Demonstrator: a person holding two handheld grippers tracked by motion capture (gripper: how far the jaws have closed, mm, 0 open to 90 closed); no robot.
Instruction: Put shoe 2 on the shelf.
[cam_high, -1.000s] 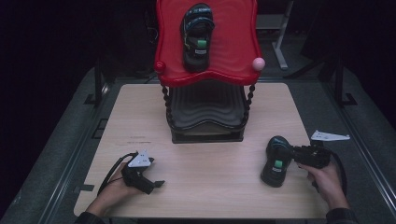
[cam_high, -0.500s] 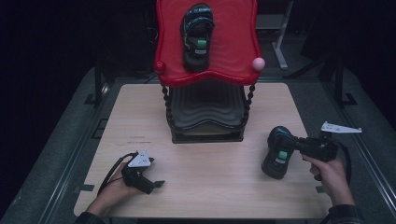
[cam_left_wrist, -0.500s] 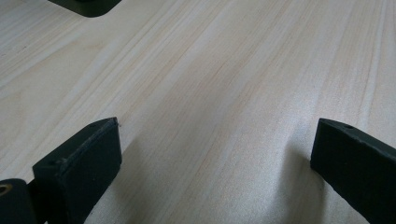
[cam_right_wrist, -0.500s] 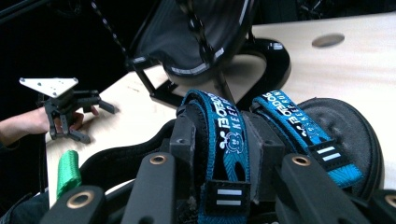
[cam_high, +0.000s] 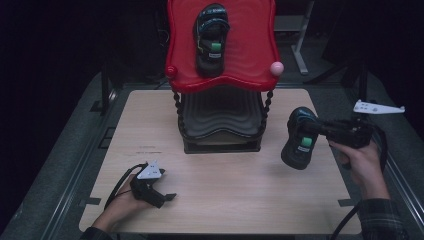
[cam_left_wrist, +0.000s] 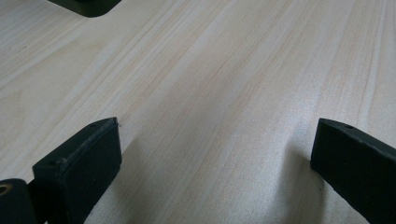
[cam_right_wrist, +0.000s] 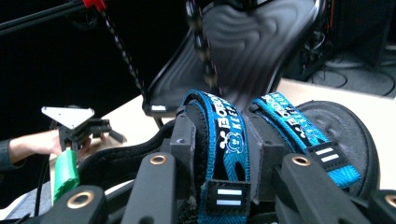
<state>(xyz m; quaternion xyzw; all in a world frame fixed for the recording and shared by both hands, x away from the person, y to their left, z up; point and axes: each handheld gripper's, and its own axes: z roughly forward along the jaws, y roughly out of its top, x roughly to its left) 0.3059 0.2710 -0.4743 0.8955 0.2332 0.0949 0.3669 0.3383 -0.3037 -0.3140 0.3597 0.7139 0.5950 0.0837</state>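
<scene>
A black sandal with blue straps and a green tag (cam_high: 299, 142) hangs tilted above the table's right side, my right gripper (cam_high: 314, 131) shut on it. In the right gripper view the jaws of that gripper (cam_right_wrist: 224, 175) clamp the sandal's blue strap (cam_right_wrist: 223, 135). A matching sandal (cam_high: 210, 39) lies on the red top tray (cam_high: 252, 45) of a tiered rack. Near the front left, my left gripper (cam_high: 159, 194) rests on the wooden table (cam_high: 225, 195). In its own view the left gripper (cam_left_wrist: 215, 158) stands open over bare wood.
Below the red tray the rack has black wavy shelves (cam_high: 220, 117) on beaded posts, standing at the table's middle back. A pink ball (cam_high: 276, 67) caps the tray's right corner. Dark floor and metal rails surround the table.
My right gripper has risen with the sandal, lifting it off the table and drifting slightly toward the rack. The left gripper has stayed still.
</scene>
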